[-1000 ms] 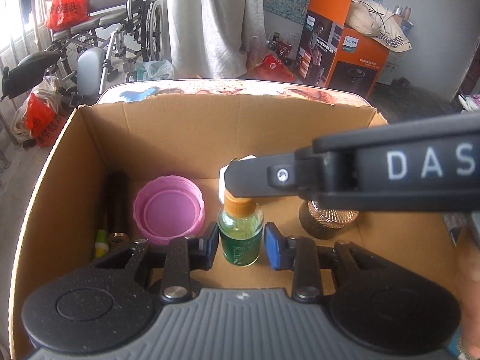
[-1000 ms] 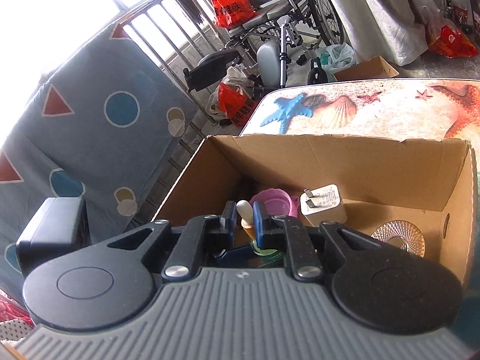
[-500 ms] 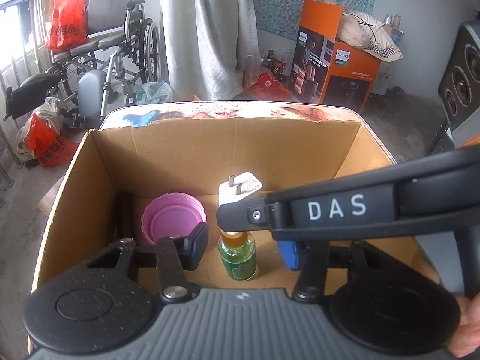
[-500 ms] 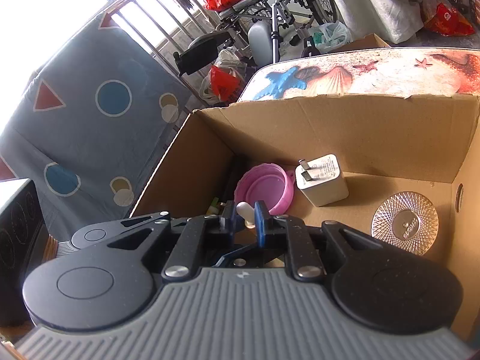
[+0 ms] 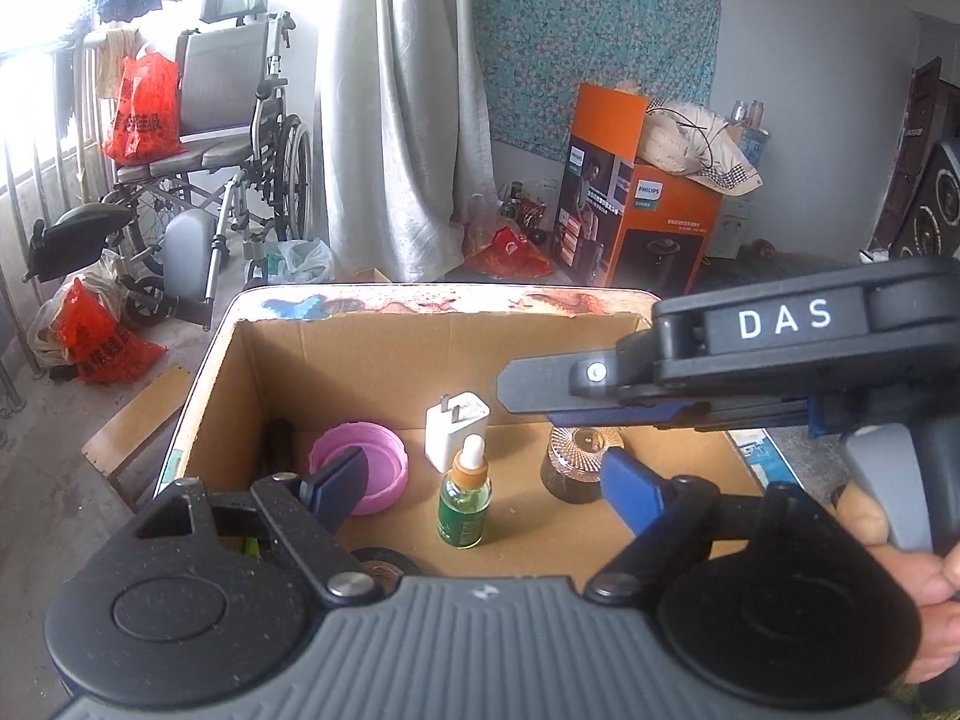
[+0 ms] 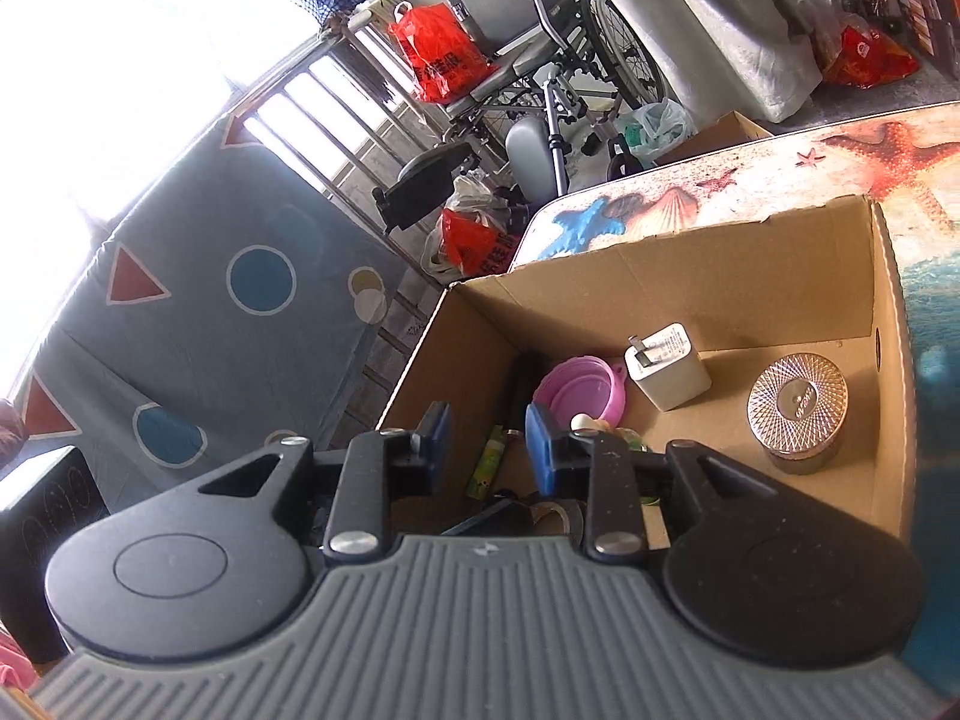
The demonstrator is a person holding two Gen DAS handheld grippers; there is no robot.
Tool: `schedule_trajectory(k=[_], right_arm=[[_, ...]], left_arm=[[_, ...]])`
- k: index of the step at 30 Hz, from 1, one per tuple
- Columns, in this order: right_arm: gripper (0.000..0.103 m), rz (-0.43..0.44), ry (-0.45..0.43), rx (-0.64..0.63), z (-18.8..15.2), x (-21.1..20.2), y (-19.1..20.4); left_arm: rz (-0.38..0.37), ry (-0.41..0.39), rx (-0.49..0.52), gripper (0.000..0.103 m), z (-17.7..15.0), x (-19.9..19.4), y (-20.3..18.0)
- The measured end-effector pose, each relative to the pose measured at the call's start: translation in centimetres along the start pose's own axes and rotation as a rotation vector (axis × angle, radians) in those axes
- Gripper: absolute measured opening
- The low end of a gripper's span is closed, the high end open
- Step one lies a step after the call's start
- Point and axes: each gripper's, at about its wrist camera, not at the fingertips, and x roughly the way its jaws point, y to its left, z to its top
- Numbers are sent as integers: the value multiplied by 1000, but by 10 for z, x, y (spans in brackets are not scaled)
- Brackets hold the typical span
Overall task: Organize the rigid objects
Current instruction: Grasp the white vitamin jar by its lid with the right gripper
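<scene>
A cardboard box (image 5: pixel 420 354) (image 6: pixel 750 276) holds a green dropper bottle (image 5: pixel 464 501) standing upright, a pink lid (image 5: pixel 360 474) (image 6: pixel 579 387), a white charger (image 5: pixel 453 432) (image 6: pixel 666 369), a patterned glass jar (image 5: pixel 579 462) (image 6: pixel 798 414), a black tape roll (image 5: pixel 384 561) and a green tube (image 6: pixel 489 462). My left gripper (image 5: pixel 480 480) is open and empty above the box, its fingers either side of the bottle. My right gripper (image 6: pixel 487 444) is open and empty above the box's near left part; its body (image 5: pixel 750 348) crosses the left wrist view.
The box sits on a table with a seashell-print cover (image 6: pixel 840 162). A wheelchair (image 5: pixel 228 168), red bags (image 5: pixel 96 336), a curtain (image 5: pixel 396 120) and an orange Philips carton (image 5: pixel 636 210) stand beyond. A patterned blue sheet (image 6: pixel 210 324) hangs at the left.
My right gripper has opened and let go of the dropper bottle, which now stands in the box. Both grippers have lifted and drawn back; the left one has opened wider.
</scene>
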Motion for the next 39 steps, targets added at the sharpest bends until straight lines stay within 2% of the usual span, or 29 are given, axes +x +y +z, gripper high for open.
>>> schedule_trajectory(k=[4, 11, 13, 18, 27, 39], right_arm=[[38, 17, -69, 9, -25, -34, 17], [52, 10, -172, 4, -81, -83, 43], [56, 3, -194, 5, -97, -92, 48], [60, -10, -201, 44, -135, -105, 48], [60, -63, -142, 76, -160, -83, 46], [60, -93, -42, 42, -164, -32, 65]], left_arm=[[-27, -31, 22, 92, -14, -28, -5], [-13, -27, 78, 96, -48, -63, -12], [-5, -21, 84, 97, -59, -69, -12], [-3, 4, 81, 97, -87, -80, -10], [90, -3, 135, 97, -118, -88, 8], [179, 12, 87, 97, -131, -75, 48]])
